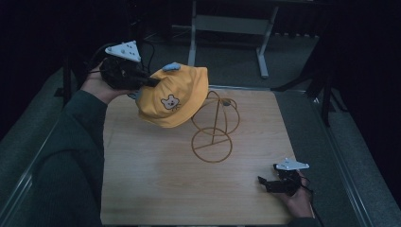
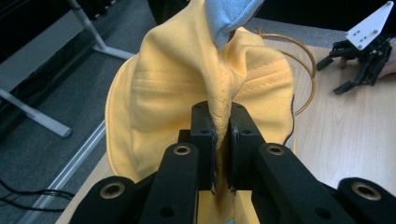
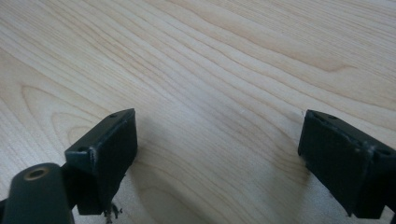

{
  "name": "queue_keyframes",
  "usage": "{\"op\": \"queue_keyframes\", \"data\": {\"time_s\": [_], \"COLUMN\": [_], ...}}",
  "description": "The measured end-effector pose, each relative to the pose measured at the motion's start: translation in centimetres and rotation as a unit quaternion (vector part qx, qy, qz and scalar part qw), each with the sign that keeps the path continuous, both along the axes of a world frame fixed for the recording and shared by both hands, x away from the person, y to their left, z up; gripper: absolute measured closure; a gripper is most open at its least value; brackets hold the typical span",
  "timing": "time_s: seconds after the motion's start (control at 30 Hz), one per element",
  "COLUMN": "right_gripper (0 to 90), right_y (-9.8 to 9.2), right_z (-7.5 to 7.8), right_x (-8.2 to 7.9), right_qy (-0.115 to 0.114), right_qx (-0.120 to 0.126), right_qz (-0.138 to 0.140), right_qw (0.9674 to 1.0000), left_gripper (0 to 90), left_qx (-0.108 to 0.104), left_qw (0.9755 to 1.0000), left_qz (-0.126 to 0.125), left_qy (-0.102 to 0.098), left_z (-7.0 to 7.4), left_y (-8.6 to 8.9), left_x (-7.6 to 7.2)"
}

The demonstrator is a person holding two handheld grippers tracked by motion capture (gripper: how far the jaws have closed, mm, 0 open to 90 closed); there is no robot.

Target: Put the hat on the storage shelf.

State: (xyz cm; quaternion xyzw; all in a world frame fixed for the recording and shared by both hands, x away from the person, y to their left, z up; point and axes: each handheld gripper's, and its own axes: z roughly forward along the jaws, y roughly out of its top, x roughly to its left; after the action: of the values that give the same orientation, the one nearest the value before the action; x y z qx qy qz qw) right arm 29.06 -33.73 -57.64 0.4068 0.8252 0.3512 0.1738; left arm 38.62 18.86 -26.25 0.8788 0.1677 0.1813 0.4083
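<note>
Yellow cloth, a small hat (image 1: 172, 97) with a bear face stitched on its front and a pale blue ear on top, hangs in the upper middle of the high view, lifted clear of the wooden table (image 1: 142, 179). The left tongs (image 1: 150, 81) hold it: the person's left forearm in a dark green sleeve (image 1: 71, 151) rises from the lower left of that frame, the hand turned so the tongs point level toward the right, with the grey three-cornered plate on top. In the left gripper view the left tongs (image 2: 223, 135) are pinched tight on a fold of the hat (image 2: 187, 93), the fabric bunched into a ridge between the two black pads and the blue ear (image 2: 229, 14) standing above at the top of the frame. Just right of and below the hat in the high view stands a thin gold wire stand (image 1: 213, 130) with a round base ring; the hat's lower right edge overlaps its upper loop, though contact cannot be told.

At the lower right of the high view the right hand rests low at the table's edge, its right tongs (image 1: 265, 182) pointing left, well apart from the hat. In the right gripper view the right tongs (image 3: 219, 149) stand wide over bare wood grain, with nothing between them.
</note>
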Motion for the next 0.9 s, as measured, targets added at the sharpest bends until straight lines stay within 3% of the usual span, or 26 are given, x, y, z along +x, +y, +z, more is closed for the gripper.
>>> {"op": "queue_keyframes", "data": {"time_s": [0.9], "right_gripper": [11.7], "right_y": [0.0], "right_z": [0.0], "right_x": [0.0], "right_qy": [0.000], "right_qx": [0.000], "right_qz": [0.000], "right_qw": [1.0000], "left_gripper": [83.1], "left_qx": [-0.008], "left_qw": [0.9996], "left_qz": [-0.027], "left_qy": [0.002], "left_z": [-0.3], "left_y": [-1.7], "left_x": [0.1]}}
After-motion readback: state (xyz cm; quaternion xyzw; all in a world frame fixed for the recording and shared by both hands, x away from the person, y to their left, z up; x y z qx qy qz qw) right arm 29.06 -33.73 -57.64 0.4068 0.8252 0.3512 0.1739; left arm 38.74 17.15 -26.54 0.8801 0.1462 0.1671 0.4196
